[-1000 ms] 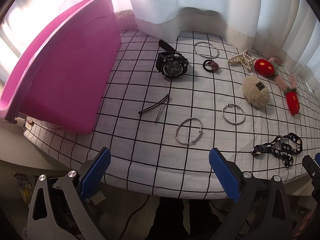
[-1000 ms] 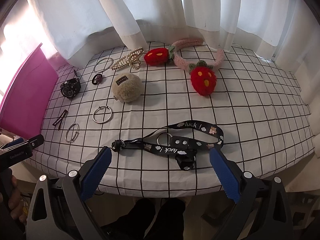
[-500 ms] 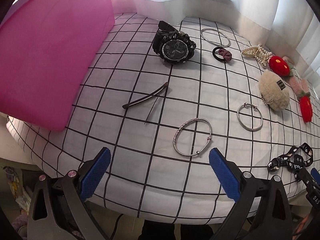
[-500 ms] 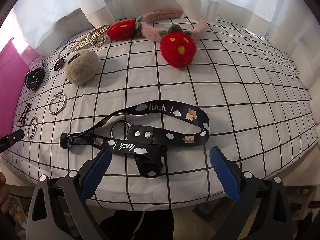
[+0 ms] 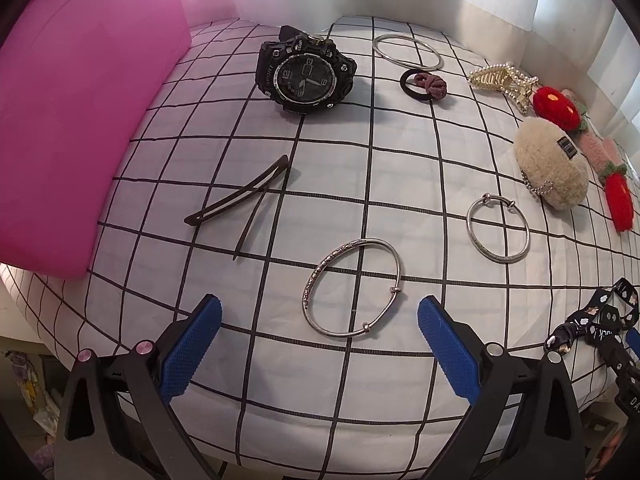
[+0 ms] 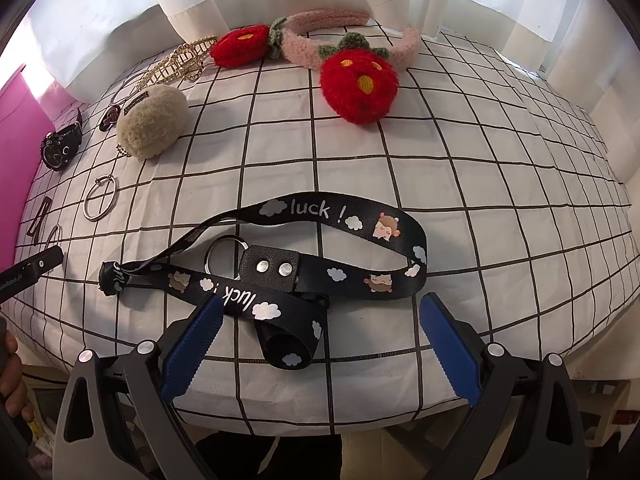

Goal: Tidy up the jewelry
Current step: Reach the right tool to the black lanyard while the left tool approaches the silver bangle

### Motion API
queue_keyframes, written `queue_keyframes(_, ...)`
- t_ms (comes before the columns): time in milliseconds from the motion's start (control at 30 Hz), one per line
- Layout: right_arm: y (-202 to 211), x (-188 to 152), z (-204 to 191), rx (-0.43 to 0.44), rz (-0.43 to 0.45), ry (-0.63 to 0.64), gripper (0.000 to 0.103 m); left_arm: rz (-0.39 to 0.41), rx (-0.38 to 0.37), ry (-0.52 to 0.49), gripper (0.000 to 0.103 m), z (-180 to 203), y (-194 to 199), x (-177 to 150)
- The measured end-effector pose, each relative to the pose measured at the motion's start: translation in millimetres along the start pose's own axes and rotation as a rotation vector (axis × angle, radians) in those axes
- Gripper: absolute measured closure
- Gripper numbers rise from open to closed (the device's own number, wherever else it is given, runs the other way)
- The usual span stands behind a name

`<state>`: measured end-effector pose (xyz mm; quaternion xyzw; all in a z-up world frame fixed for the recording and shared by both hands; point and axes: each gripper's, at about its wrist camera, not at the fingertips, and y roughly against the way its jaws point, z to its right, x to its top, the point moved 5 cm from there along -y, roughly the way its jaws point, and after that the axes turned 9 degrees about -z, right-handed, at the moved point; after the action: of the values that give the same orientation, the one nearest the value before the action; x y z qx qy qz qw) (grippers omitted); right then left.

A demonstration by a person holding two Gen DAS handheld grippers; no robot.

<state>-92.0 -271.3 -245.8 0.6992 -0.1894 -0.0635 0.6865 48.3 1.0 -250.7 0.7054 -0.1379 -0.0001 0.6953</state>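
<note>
Both tools, left [image 5: 318, 322] and right [image 6: 318, 326], agape; pink bin [image 5: 76, 92], contents unseen, perhaps empty.

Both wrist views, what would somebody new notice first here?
Probably the black lanyard printed "luck !", looped on the checked cloth just ahead of the open right gripper. Behind it lies a pink headband with red plush strawberries. In the left view, a pink bin fills the left side, a black watch sits beside it, and a silver bangle lies before the open left gripper.

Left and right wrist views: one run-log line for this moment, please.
left gripper: open, over silver bangle | right gripper: open, over black lanyard | nothing held
</note>
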Motion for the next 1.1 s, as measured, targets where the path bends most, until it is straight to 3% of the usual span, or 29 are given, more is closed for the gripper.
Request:
queue_keyframes(267, -7.6, 4.1, -4.1, -0.026, 0.013, 0.019, 0.009, 0.024, -0.032, 0.02, 0.005, 1.5, -2.4, 4.7)
queue_keyframes(433, -6.9, 4.8, -5.4, -0.027, 0.069, 0.035, 0.008, 0.089, -0.026, 0.028, 0.005, 3.4, -1.1, 1.0)
queue_keyframes(600, -5.3, 2.7, -3.8, -0.018, 0.122, 0.059, 0.008, 0.1, -0.023, 0.043, 0.005, 2.7, -0.3, 3.4)
queue_keyframes(900, -5.6, 6.3, -5.5, -0.023, 0.092, 0.052, 0.009, 0.089, -0.025, 0.022, 0.006, 2.2, 0.5, 3.3)
queue_keyframes(967, -5.8, 6.3, -6.7, -0.02, 0.091, 0.053, 0.009, 0.092, -0.029, 0.015, 0.009, 2.6, 1.6, 2.6)
queue_keyframes(1100, -5.9, 5.2, -10.8, -0.01, 0.093, 0.066, 0.01, 0.117, -0.04, -0.028, 0.028, 9.5, 8.2, -0.7)
